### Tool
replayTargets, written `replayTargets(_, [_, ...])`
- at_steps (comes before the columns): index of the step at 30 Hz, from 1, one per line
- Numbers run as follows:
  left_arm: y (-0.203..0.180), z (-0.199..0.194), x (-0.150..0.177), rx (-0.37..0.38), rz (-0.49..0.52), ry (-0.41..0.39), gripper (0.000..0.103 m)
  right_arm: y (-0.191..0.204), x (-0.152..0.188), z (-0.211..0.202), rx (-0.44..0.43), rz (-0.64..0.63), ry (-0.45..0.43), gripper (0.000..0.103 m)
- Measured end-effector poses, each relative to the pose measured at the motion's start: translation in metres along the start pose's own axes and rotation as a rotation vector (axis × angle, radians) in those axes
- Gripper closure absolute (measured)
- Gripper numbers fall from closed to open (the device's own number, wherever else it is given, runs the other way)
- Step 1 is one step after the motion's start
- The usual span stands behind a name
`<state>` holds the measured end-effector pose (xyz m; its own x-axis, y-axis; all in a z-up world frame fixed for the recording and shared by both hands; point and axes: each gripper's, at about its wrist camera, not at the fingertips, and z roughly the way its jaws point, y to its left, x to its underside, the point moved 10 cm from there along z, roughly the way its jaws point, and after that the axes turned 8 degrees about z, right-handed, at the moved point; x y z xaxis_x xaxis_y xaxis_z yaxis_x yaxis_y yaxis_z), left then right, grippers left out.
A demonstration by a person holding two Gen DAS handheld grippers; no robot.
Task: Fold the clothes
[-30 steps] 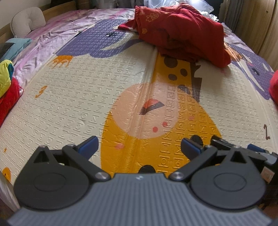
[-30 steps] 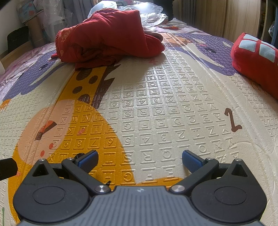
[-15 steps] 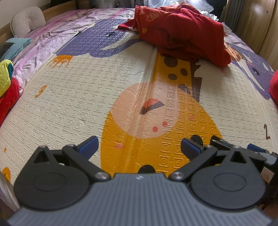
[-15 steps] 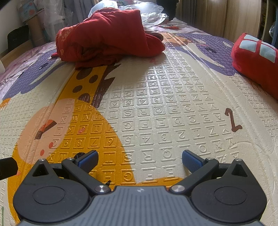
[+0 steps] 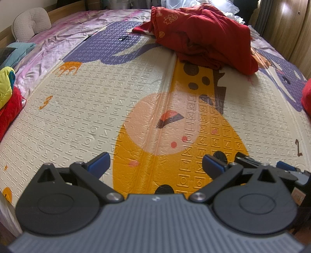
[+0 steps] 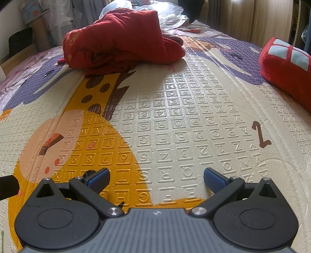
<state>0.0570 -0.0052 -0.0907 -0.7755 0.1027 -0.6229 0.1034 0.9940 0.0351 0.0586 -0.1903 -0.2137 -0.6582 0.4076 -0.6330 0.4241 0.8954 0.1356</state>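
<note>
A crumpled red garment [image 5: 202, 37] with small gold prints lies in a heap at the far end of the play mat [image 5: 97, 109]; the right wrist view shows the same garment [image 6: 120, 46] at the top centre. My left gripper [image 5: 155, 165] hovers open over the near part of the mat, nothing between its blue pads. Beside it on the right, my right gripper [image 6: 156, 178] is open too and holds nothing. Part of the right gripper [image 5: 272, 169] shows at the lower right of the left wrist view. Both grippers are well short of the garment.
The embossed mat [image 6: 175, 116] covers a bed. A red cushion [image 6: 285, 66] with pale squares lies at the right edge. Red and yellow clothes [image 5: 7, 97] are piled at the left edge, with a grey pillow [image 5: 31, 23] and teal fabric beyond. Clear plastic bags [image 6: 167, 13] sit behind the garment.
Both grippers have crept slightly forward toward the red garment. Their jaws have stayed open and the garment has not moved.
</note>
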Motion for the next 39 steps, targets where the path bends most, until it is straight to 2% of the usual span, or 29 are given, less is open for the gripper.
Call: replayTargets(39, [0.0007, -0.0011, -0.0056, 0.000, 0.006, 0.010, 0.000, 0.0006, 0.0001, 0.0004, 0.002, -0.002, 0.000, 0.001])
